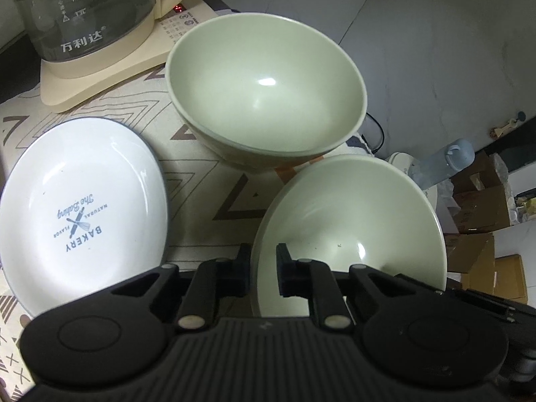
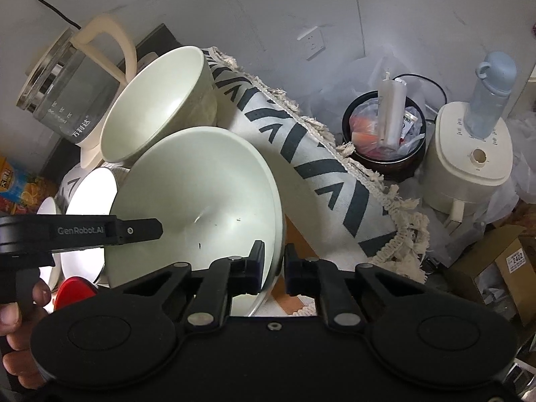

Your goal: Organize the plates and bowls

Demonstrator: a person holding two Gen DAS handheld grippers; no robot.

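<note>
With both tongs clenched on opposite edges of the near green bowl [image 1: 348,221], my left gripper [image 1: 264,269] and right gripper [image 2: 272,268] pinched only thin rim, so I judged an uneven pull could tilt it and let it slip onto the patterned cloth [image 1: 201,181]. It stood empty just before the far green bowl [image 1: 264,90], also empty, with the bare white plate [image 1: 80,214] beside.
</note>
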